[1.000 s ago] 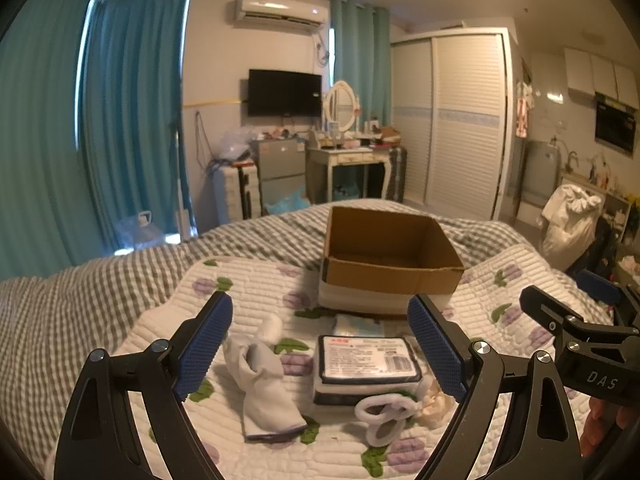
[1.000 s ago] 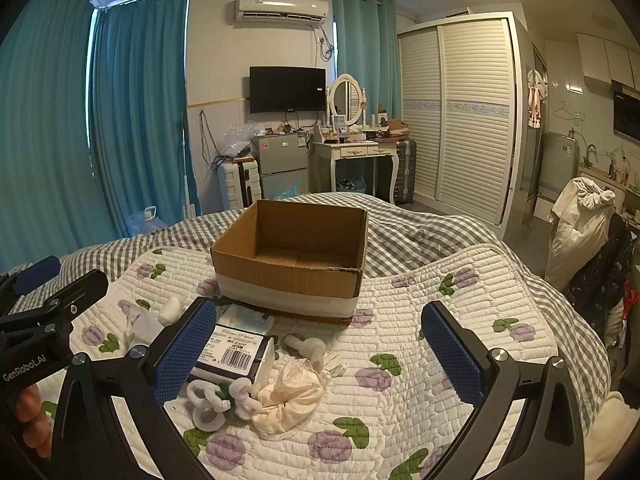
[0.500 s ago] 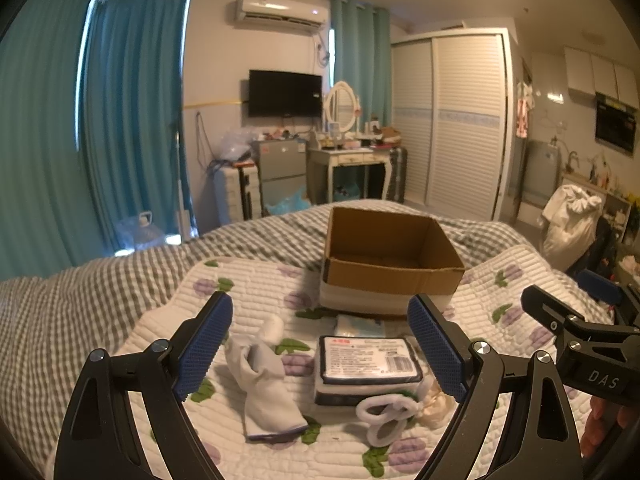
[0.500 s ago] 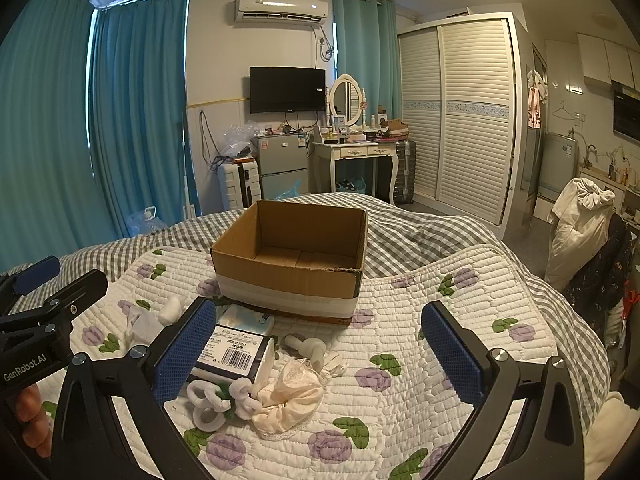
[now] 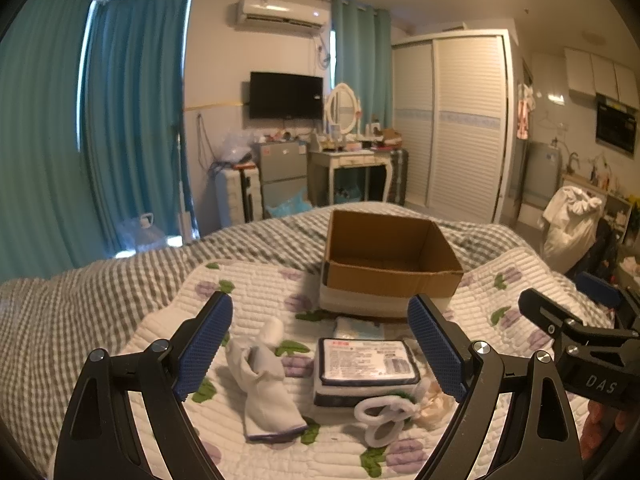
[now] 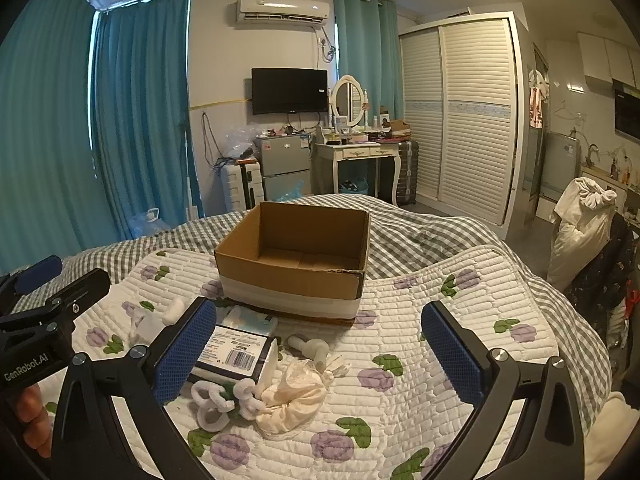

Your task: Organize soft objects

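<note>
An empty cardboard box [image 5: 390,258] [image 6: 296,258] stands on the quilted floral mat on the bed. In front of it lie a white sock [image 5: 264,396], a flat wrapped pack with a label [image 5: 364,368] [image 6: 230,354], a small tissue pack [image 6: 250,320], a white fuzzy looped tie [image 5: 382,416] [image 6: 216,400], a cream scrunchie [image 6: 294,396] and a small white piece [image 6: 310,348]. My left gripper [image 5: 320,348] is open above the sock and pack. My right gripper [image 6: 320,356] is open above the scrunchie. Both are empty.
The floral mat [image 6: 440,320] lies over a grey checked blanket [image 5: 80,300]. Beyond the bed stand teal curtains, a dressing table [image 6: 356,152], a small fridge and a white wardrobe. A chair with clothes [image 6: 588,232] stands at the right.
</note>
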### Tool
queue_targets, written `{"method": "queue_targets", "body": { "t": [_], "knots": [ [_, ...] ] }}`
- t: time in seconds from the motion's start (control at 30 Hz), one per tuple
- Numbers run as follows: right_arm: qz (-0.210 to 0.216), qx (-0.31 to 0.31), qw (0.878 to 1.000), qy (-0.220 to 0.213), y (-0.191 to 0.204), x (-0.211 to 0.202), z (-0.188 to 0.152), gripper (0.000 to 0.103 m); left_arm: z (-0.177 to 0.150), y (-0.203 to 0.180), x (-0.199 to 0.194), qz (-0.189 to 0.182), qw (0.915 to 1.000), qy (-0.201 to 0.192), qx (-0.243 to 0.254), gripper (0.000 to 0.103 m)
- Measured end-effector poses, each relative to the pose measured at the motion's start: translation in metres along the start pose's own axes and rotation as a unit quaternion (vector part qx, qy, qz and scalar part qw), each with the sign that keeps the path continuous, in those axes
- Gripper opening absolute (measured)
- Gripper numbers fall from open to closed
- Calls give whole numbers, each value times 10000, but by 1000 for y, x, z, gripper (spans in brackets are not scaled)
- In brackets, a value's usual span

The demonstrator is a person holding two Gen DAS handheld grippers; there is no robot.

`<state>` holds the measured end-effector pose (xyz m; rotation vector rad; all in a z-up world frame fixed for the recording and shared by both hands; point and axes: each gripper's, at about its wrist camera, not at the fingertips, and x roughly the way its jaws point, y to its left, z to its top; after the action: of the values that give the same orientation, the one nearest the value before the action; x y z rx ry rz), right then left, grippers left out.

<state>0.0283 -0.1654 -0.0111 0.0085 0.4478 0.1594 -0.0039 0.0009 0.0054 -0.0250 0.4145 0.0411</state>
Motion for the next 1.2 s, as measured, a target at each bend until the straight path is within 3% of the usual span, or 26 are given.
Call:
{"method": "queue_targets", "body": {
  "t": [0.33,0.47,0.63,0.83,0.9,0.93,0.97,1.03,1.13,1.2],
  "knots": [
    [127,-143,9997,-125,-8,-23,14,103,15,-13,-21,11,9999,-102,15,91],
    [134,-417,9988,237,-15,-9,4,103,2,-17,-11,111,9998,182,-7,91],
    [372,-292,9926,1117,-20,48,-33,102,-37,-19,32,215,9957,898,25,91],
    [832,-41,9714,2222,-11,120,-78,82,-80,-20,71,212,9867,1611,62,91],
    [831,-75,9674,2391,-6,133,-86,69,-89,-21,77,144,9841,1769,60,91],
    [854,-50,9651,2476,-5,139,-90,57,-91,-22,78,123,9831,1823,67,91],
    [873,-28,9638,2519,-4,142,-91,43,-93,-22,80,92,9823,1870,77,91],
    [950,73,9631,2518,-7,139,-93,26,-97,-26,83,28,9809,1942,121,91],
    [958,229,9670,2348,-15,126,-84,17,-103,-36,86,-145,9789,2025,224,91],
    [928,342,9720,2133,-23,114,-76,16,-106,-44,87,-367,9760,2133,225,91]
  ]
}}
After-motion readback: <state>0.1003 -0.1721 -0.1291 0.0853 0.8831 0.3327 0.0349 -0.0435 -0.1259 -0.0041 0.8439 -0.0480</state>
